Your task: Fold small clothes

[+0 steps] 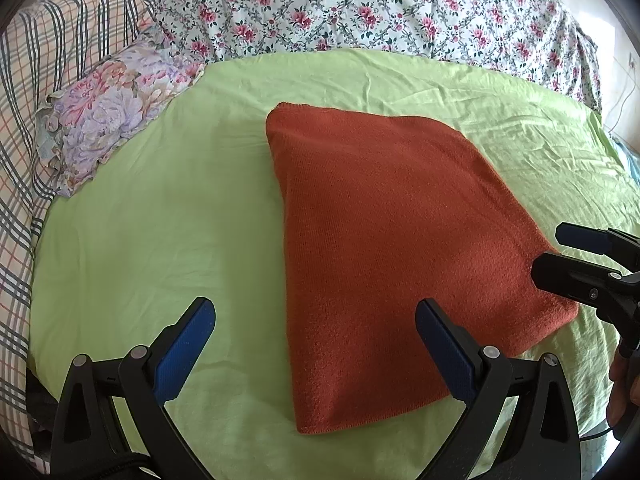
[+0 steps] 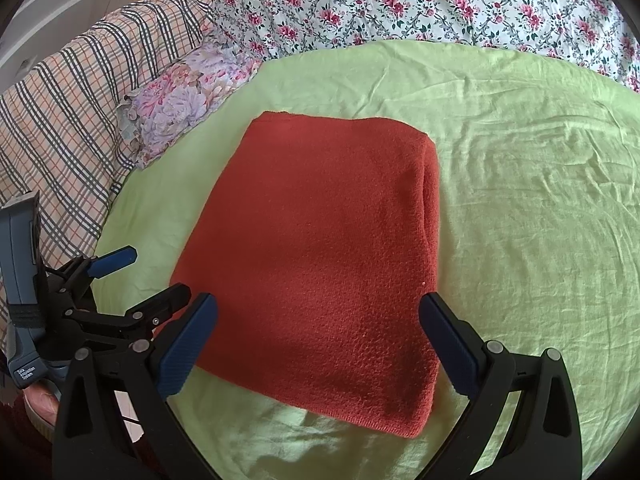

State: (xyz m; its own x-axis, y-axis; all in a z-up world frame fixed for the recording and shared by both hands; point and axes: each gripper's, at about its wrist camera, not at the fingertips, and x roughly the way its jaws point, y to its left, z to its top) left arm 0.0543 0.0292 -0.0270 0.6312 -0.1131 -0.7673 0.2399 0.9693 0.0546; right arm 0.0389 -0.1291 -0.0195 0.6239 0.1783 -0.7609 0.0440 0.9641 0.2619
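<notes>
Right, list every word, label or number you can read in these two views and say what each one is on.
"Data Acquisition System", small and partly blurred so this reading is tentative: on the grey handle body of the left gripper, seen in the right wrist view.
No readable text on the folded orange cloth, green sheet, or floral bedding.

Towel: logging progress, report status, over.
Both tools open, left, right, holding nothing. Towel folded flat on sheet. Nothing in the way.
</notes>
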